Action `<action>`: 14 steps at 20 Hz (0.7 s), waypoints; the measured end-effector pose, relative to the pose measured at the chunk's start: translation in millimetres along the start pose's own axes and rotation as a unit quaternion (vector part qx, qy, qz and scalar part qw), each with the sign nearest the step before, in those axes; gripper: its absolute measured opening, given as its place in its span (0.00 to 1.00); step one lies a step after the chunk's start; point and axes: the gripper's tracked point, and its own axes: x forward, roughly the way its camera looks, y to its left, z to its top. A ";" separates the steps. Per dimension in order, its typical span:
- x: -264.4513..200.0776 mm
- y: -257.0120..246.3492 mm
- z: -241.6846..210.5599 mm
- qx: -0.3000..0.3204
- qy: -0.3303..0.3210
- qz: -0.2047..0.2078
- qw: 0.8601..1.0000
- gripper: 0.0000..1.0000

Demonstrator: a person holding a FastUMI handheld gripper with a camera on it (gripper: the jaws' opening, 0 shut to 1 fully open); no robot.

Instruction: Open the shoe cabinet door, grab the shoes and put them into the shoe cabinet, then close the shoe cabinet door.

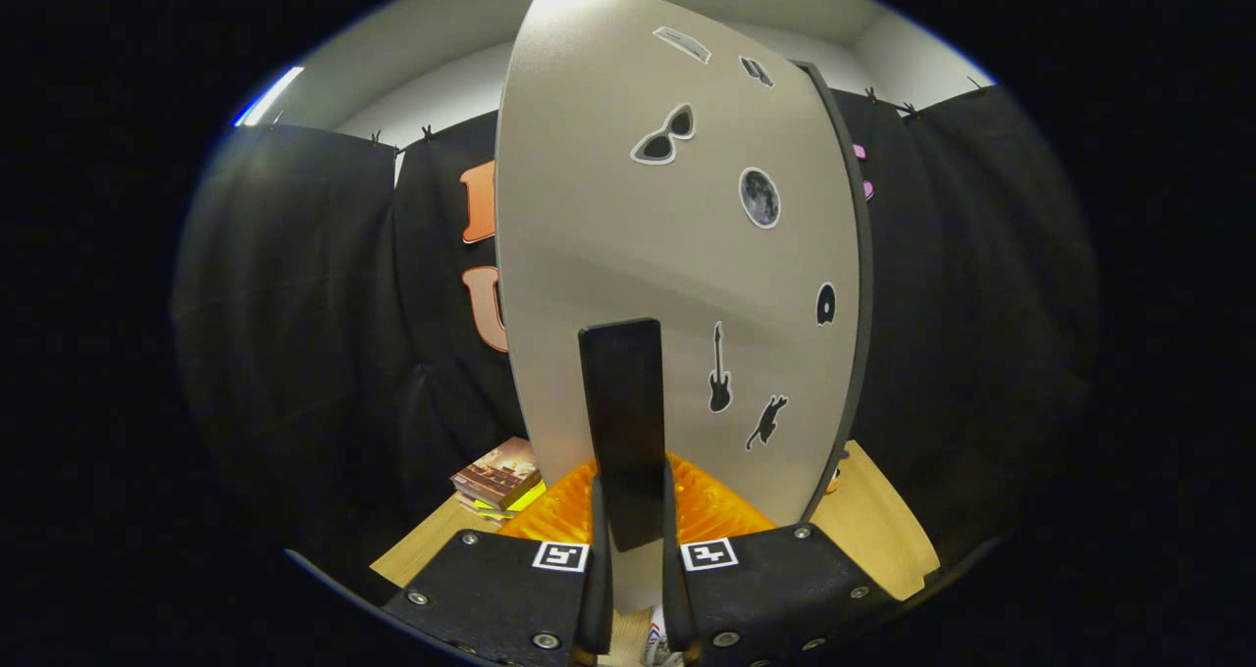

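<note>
Both jaws clamping door handle (622, 422)

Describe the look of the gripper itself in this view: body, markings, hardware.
The gripper shows two broad, dark, matte body plates, one on each side, fastened with round silver screws. Each plate carries a small square black-and-white marker tag near its inner top corner. Two slim fingers rise between the plates. Ribbed orange parts sit just behind the plates. No cables are visible.

Gripper cam rides on the gripper (628, 525), looking fwd along its fingers, v. close to the cabinet door (677, 255) face-on, fingers pinching its dark handle (623, 422). Table (873, 530) edge low, booth wall behind.
</note>
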 end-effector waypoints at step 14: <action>-30.8 -65.2 2.5 0.016 -0.026 -0.110 0.993 0.11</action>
